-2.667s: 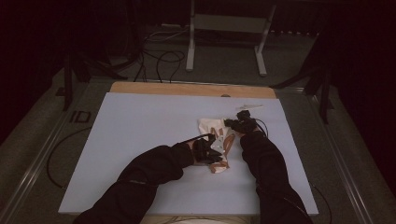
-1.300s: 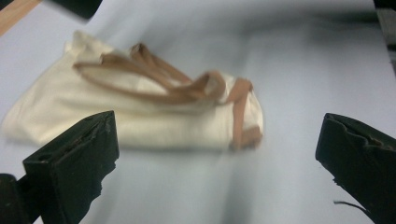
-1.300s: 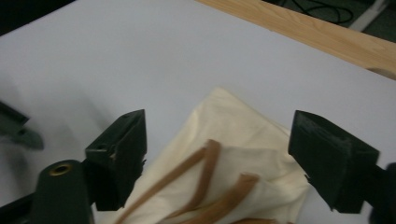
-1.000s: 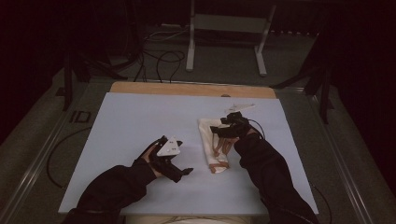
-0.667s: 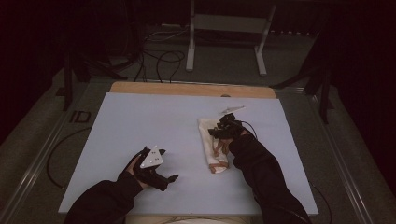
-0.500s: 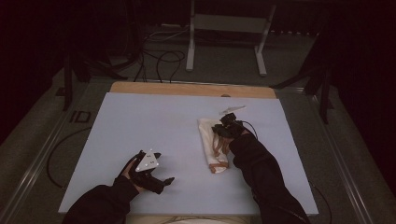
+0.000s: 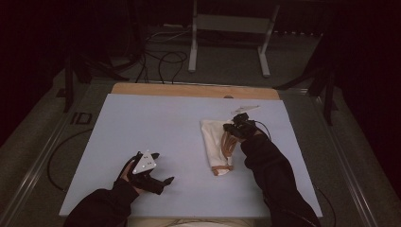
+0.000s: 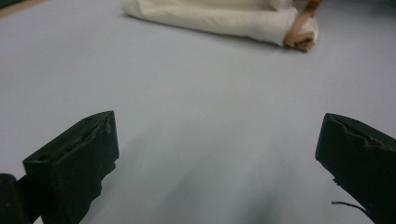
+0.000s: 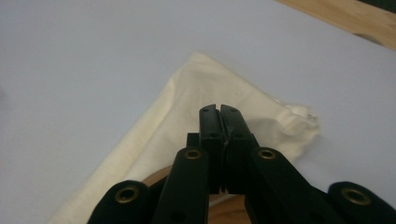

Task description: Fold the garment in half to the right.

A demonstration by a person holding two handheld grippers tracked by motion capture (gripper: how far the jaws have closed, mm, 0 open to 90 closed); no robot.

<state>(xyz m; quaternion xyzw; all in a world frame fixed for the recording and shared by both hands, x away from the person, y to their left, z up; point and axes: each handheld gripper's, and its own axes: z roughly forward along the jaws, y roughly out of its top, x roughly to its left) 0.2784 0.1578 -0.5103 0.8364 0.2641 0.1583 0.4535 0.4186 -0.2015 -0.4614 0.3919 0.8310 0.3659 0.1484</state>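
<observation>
Item: cream cloth bag [image 7: 213,142] with tan straps, folded into a narrow strip, right of centre on the bench [image 7: 142,123]. Right gripper [image 7: 235,126] at its upper end, jaws just closed together, cloth between them uncertain. Left gripper [image 7: 163,182] lower left, jaws wide, empty. Folding seemingly near finished

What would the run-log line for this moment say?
left tongs: open, over bare table | right tongs: jaws just closed, over folded cream bag | grip on cloth: unclear

No readable text, label, brand or number anywhere — small tag at cloth bag's [image 9: 219,126] corner too blurred to read.
</observation>
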